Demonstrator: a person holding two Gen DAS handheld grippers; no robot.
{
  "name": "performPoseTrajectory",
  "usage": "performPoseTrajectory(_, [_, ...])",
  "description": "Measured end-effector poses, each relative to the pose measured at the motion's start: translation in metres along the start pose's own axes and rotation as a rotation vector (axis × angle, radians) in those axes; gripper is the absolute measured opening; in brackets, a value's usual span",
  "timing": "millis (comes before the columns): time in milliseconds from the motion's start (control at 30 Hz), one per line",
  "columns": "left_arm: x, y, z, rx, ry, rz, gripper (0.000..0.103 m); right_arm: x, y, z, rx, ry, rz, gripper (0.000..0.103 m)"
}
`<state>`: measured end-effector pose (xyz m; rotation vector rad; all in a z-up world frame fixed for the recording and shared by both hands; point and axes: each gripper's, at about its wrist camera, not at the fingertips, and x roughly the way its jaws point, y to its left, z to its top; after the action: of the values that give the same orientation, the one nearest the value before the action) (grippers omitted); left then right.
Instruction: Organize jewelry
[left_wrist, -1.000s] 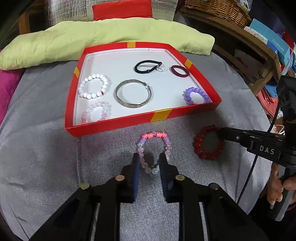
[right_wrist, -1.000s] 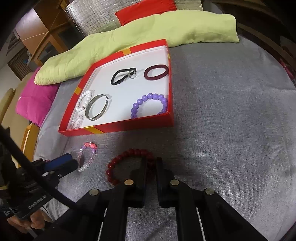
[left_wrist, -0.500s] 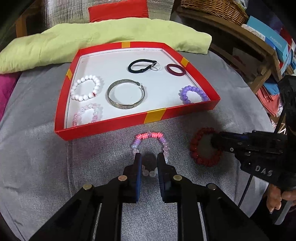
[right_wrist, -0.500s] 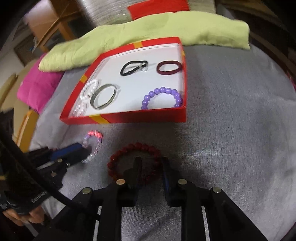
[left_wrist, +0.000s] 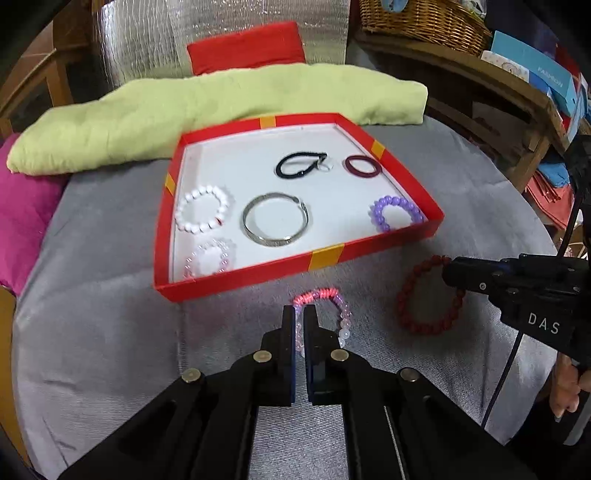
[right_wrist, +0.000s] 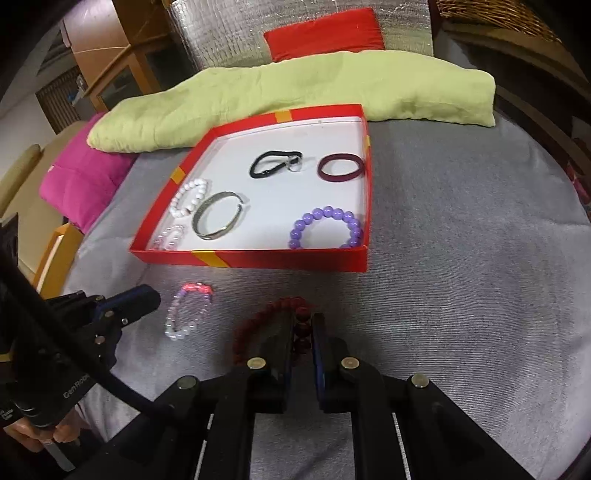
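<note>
Lifting now, the pink bracelet clamped in the left gripper and the red bracelet in the right gripper could be dropped, since only single beads are pinched.

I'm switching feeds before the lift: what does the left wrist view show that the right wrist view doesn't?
Only the left wrist view: the left hand-held gripper shut on the pink and lilac beaded bracelet, and a wicker basket on a wooden shelf.

Only the right wrist view: the right hand-held gripper shut on the dark red beaded bracelet, and a wooden cabinet.

Both: the red cardboard tray holding six pieces, the green cushion, grey cloth.
</note>
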<state>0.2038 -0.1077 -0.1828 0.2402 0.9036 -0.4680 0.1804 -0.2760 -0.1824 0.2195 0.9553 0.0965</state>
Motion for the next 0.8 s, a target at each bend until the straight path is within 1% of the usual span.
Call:
performPoseTrajectory(100, [-0.004, 0.000, 0.002, 0.003, -0.008, 0.003, 0.004, -0.005, 0.005, 0.001, -0.001, -0.020, 0.025, 0.011])
performPoseTrajectory(267, [-0.013, 0.010, 0.003, -0.025, -0.025, -0.035, 0.004, -0.017, 0.009, 0.007, 0.012, -0.071, 0.083, 0.011])
performPoseTrajectory(367, [-0.017, 0.020, 0.002, -0.048, -0.029, -0.045, 0.004, -0.025, 0.009, 0.010, 0.012, -0.101, 0.099, 0.011])
performPoseTrajectory(500, [-0.014, 0.021, -0.002, -0.050, -0.018, -0.099, 0.004, -0.025, 0.007, 0.011, 0.017, -0.092, 0.093, 0.011])
performPoseTrajectory(533, [-0.012, 0.018, -0.002, -0.045, -0.012, -0.116, 0.007, -0.023, 0.006, 0.011, 0.017, -0.084, 0.089, 0.011])
performPoseTrajectory(600, [-0.007, 0.008, -0.004, -0.015, 0.019, -0.149, 0.033, -0.018, 0.003, 0.010, 0.026, -0.066, 0.077, 0.011])
performPoseTrajectory(633, [-0.005, 0.004, -0.005, -0.007, 0.025, -0.142, 0.059, -0.016, 0.001, 0.010, 0.034, -0.056, 0.070, 0.011])
performPoseTrajectory(667, [-0.003, -0.001, -0.006, 0.002, 0.023, -0.127, 0.068, -0.014, -0.001, 0.010, 0.044, -0.047, 0.066, 0.011])
performPoseTrajectory(700, [-0.001, -0.005, -0.007, 0.010, 0.025, -0.127, 0.068, -0.014, -0.004, 0.010, 0.051, -0.043, 0.065, 0.011])
performPoseTrajectory(800, [0.014, -0.010, -0.010, 0.011, 0.084, -0.159, 0.068, -0.012, -0.012, 0.009, 0.079, -0.034, 0.062, 0.011])
